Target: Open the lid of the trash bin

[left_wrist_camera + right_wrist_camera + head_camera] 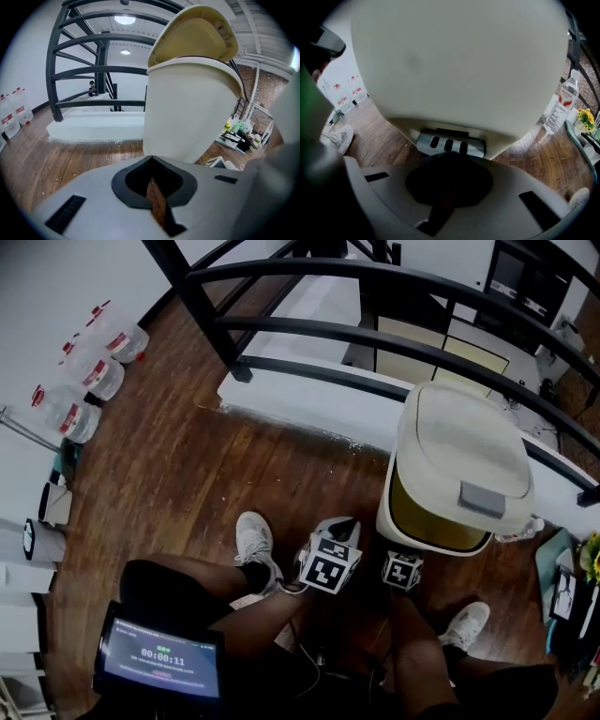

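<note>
The cream trash bin (441,521) stands on the wood floor right in front of me. Its lid (461,448) is tilted up; the yellowish underside (194,35) shows in the left gripper view. A grey foot pedal (449,144) sticks out at the bin's base. My right gripper (447,165) is shut, its tips right at the pedal; in the head view only its marker cube (401,570) shows by the bin's foot. My left gripper (152,180) is shut and empty, low to the floor left of the bin (187,112), apart from it.
A black railing (375,334) and a white step (309,395) run behind the bin. Water jugs (94,371) stand at the far left wall. A water bottle (563,101) and flowers (583,115) sit right of the bin. My shoes (253,540) flank the grippers.
</note>
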`<state>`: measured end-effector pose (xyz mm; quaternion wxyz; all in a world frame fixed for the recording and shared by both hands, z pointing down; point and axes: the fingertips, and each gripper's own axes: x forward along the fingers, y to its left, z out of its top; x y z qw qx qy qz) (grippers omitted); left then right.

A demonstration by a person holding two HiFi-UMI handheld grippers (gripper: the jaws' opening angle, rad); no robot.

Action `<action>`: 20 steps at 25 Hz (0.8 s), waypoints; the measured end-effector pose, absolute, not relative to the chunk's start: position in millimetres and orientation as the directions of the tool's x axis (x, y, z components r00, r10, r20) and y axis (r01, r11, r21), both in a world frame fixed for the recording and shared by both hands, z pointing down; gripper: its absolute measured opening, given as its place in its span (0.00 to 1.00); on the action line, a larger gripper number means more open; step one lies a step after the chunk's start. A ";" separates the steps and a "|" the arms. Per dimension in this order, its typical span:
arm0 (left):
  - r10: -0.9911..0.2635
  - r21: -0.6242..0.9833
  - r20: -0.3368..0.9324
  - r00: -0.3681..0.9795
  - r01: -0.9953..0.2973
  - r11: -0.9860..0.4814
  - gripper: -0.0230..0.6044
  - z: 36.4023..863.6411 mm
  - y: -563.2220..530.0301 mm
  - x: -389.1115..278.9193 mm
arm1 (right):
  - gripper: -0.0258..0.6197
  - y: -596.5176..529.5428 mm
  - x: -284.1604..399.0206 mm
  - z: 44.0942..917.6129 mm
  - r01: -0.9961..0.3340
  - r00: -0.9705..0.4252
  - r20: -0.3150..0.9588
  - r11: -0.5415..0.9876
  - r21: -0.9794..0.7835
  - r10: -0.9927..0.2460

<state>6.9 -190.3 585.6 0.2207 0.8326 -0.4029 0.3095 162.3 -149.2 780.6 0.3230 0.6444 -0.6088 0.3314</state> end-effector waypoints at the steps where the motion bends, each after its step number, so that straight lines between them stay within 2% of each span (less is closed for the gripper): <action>1: -0.534 0.119 0.692 0.486 -0.806 -0.579 0.03 586.2 -190.0 6.2 | 0.05 -149.9 161.2 777.2 -0.998 0.045 0.813 -0.058 0.014 -0.581; 5: -0.535 0.118 0.687 0.493 -0.801 -0.587 0.03 586.7 -194.0 5.8 | 0.05 -156.3 156.2 781.0 -0.994 0.020 0.803 -0.098 -0.048 -0.595; 15: -0.535 0.122 0.673 0.512 -0.789 -0.602 0.03 574.0 -178.9 9.2 | 0.05 -148.2 156.7 782.6 -0.997 0.034 0.806 -0.071 -0.010 -0.591; 20: -0.525 0.129 0.657 0.541 -0.766 -0.629 0.03 564.5 -165.4 22.0 | 0.05 -139.5 148.9 744.6 -0.997 0.012 0.764 -0.070 -0.044 -0.646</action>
